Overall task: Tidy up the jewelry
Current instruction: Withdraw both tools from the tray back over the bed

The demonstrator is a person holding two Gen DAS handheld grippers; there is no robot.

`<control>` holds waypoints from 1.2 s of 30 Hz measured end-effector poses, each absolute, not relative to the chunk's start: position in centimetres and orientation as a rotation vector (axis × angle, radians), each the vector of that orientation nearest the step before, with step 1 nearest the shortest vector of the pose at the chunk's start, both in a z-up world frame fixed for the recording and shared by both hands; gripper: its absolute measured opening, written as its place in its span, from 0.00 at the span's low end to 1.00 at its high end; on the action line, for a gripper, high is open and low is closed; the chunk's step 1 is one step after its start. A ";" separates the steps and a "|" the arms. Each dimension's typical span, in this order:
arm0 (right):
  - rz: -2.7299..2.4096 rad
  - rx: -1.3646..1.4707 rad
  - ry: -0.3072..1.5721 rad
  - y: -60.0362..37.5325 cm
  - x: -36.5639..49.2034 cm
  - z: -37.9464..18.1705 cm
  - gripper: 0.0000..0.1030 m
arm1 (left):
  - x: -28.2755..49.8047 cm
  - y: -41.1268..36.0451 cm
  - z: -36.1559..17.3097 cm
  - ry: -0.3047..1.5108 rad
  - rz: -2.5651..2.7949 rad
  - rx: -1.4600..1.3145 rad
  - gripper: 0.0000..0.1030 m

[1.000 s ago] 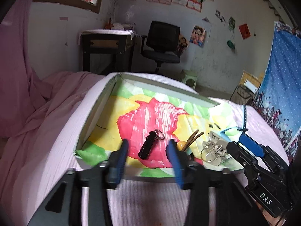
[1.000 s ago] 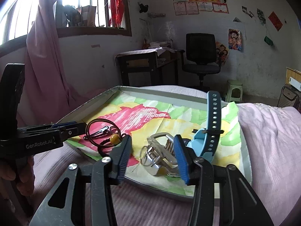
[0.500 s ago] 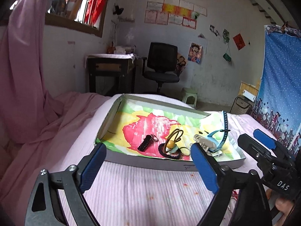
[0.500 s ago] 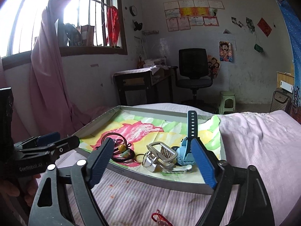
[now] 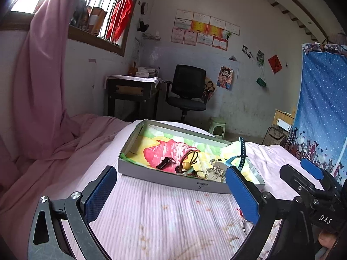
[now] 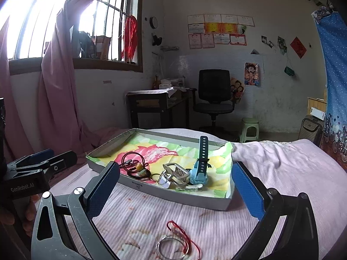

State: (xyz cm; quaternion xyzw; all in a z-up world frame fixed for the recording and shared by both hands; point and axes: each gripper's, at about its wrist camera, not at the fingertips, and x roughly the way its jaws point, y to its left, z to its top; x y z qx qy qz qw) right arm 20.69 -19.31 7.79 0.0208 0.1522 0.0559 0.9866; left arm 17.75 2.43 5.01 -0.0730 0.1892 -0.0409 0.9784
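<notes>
Both grippers backed off the tray (image 6: 160, 191), jaws just opened wide, empty. I note silver ring (image 6: 171, 248) with red string (image 6: 184, 235) lying directly below right gripper (image 6: 175, 186), nearer than left gripper (image 5: 171, 191).

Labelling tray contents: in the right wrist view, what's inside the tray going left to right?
Dark cord loop with amber bead → clear hair claw clip → blue watch with its strap standing up. The small items between them overlap, so I left those out.
</notes>
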 end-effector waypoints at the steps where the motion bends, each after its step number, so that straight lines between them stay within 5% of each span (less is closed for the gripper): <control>1: 0.109 0.042 0.305 -19.5 20.3 7.8 0.98 | 17.4 2.4 4.9 0.382 -0.079 -0.147 0.98; 36: 0.001 0.052 0.420 -24.6 12.3 4.7 0.98 | 11.8 -1.0 1.6 0.479 -0.110 -0.070 0.98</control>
